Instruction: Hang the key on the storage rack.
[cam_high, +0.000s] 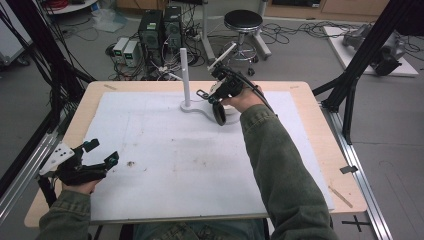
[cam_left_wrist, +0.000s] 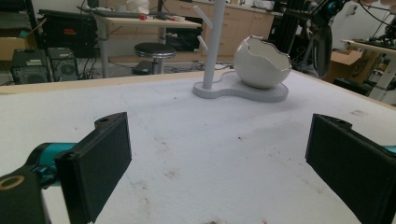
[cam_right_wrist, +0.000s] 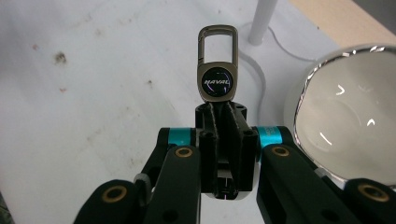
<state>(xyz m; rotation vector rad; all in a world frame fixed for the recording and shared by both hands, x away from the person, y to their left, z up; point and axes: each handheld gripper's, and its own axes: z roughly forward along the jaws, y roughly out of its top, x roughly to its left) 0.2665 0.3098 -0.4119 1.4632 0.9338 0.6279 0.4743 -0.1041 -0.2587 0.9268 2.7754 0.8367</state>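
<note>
The right gripper (cam_right_wrist: 219, 109) is clamping a key fob (cam_right_wrist: 217, 70) between nearly shut jaws; the fob is sticking straight out past the fingertips, its long axis in line with the jaws, the open clip loop at the far end and the round logo badge nearer the pads; in the high view the right gripper (cam_high: 212, 97) is hanging over the far middle of the white mat (cam_high: 165, 160), just beside the stand (cam_high: 185, 75); the stand's post is rising upright from a flat base, with short pegs slanting off it near the top (cam_left_wrist: 203, 16); the egg-shaped bowl (cam_left_wrist: 260, 63) is sitting on the same base, right of the post as the left gripper view has it; in the right gripper view the bowl (cam_right_wrist: 348, 112) is lying to the right of the fob and the post foot (cam_right_wrist: 261, 23) ahead and slightly right of the loop; so, judging from this, the loop is leading towards the post, and hanging it on a peg would mean lining the loop's opening up with a peg; the right hand is by far the nearer one; the left gripper (cam_high: 100, 155) is resting at the near left of the mat, well apart from the stand, jaws spread wide with nothing between them.
</note>
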